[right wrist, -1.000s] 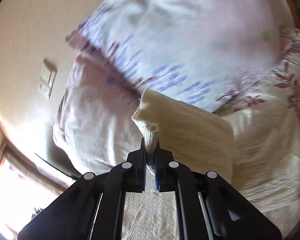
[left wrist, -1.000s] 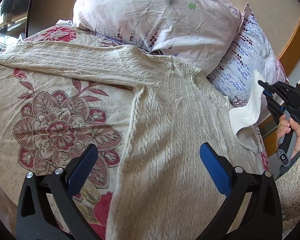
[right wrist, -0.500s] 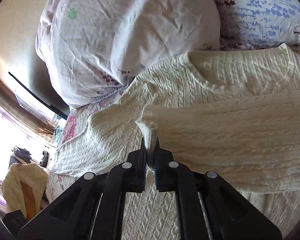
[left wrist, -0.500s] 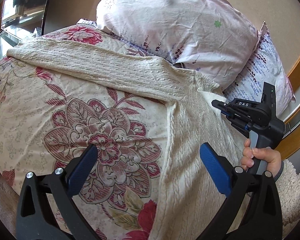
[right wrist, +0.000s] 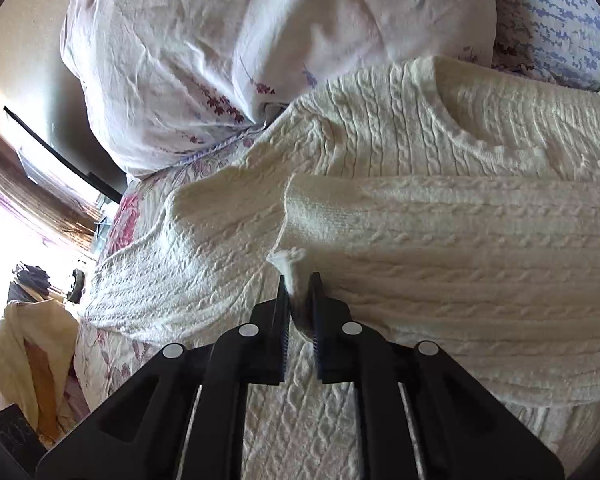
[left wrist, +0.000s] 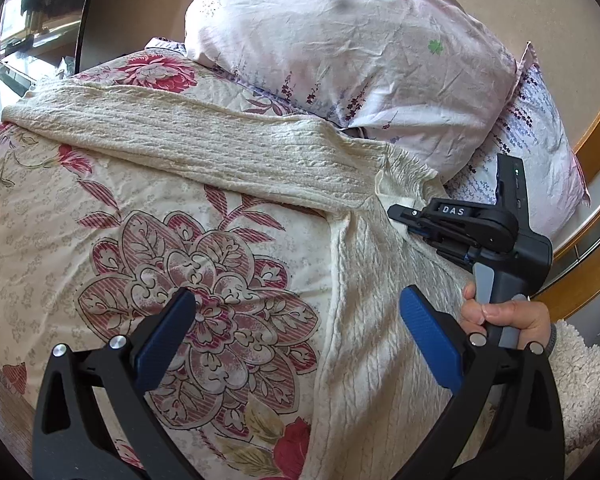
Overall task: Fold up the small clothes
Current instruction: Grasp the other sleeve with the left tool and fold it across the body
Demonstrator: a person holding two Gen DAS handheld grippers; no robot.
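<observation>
The cream cable-knit sweater (left wrist: 364, 320) lies spread on the floral bedspread (left wrist: 100, 240), one sleeve (right wrist: 460, 240) folded across its chest, and the right gripper (right wrist: 298, 280) is parting its jaws with the cuff's corner between them. That cuff could catch on the ridged pads and drag back off the fold if the hand pulls away early. At six o'clock the left gripper (left wrist: 296, 336) hovers wide apart, empty; snagging the far sleeve (left wrist: 160, 140) at ten o'clock could rumple the body.
</observation>
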